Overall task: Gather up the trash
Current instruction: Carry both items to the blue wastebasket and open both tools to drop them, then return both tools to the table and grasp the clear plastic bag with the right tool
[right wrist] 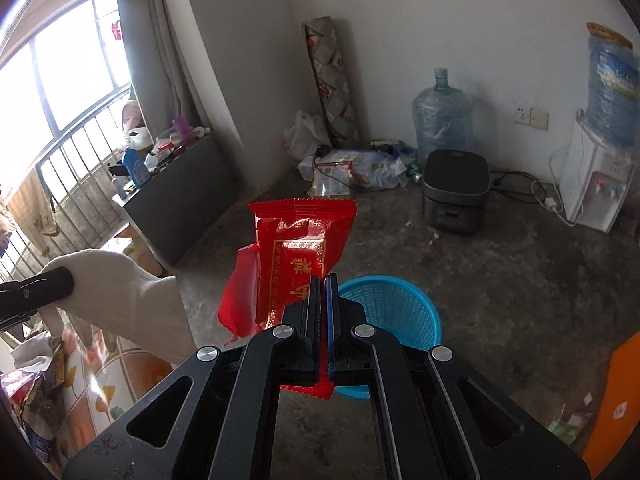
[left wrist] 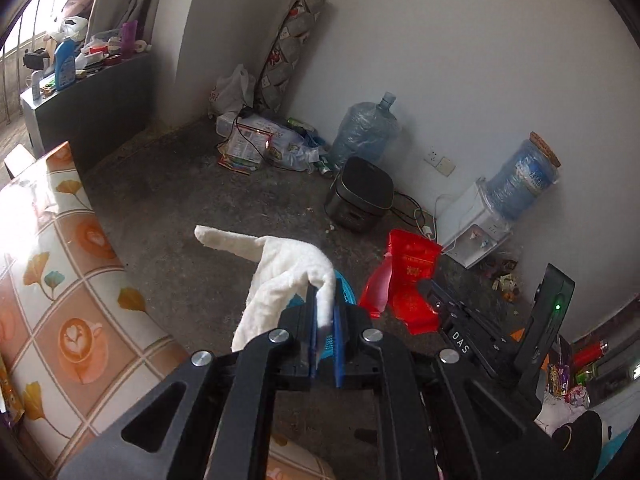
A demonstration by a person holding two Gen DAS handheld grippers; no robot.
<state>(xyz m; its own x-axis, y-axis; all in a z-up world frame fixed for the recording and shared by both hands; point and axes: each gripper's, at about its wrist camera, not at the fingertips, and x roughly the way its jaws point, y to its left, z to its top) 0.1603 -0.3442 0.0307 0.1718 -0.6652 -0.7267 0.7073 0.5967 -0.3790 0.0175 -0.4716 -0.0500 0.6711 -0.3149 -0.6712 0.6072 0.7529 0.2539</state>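
Left wrist view. The left gripper (left wrist: 325, 300) has its jaws closed on a crumpled white paper tissue (left wrist: 280, 276), which fans out ahead and to the left of the fingertips. Directly beyond and below the jaws, mostly hidden by them, lies the round blue plastic mesh basket (left wrist: 347, 290). To the right of the jaws hangs a shiny red plastic wrapper with gold print (left wrist: 408, 280), held by the right gripper, whose black body enters from the lower right. The surface below is a bare grey concrete floor (left wrist: 180, 216), dusty and littered with crumbs. Left of the jaws runs a table edge covered in an orange-and-white tiled cloth with coffee-cup motifs (left wrist: 68, 280). Far ahead, against the white wall, stand a black rice cooker (left wrist: 358, 196), a blue water jug wrapped in clear film (left wrist: 366, 132), and a white water dispenser carrying a blue bottle (left wrist: 480, 220).

Right wrist view. The right gripper (right wrist: 321, 280) has its jaws fully closed on the red wrapper (right wrist: 292, 256), which rises ahead and to the left of the fingertips. The blue basket (right wrist: 404, 308) stands on the concrete floor (right wrist: 520, 280) just beyond and to the right of the jaws. Far left of the jaws, the tissue (right wrist: 128, 292) drapes from the left gripper's black finger. A barred window (right wrist: 60, 112) and a grey curtain (right wrist: 176, 60) close the room at upper left.
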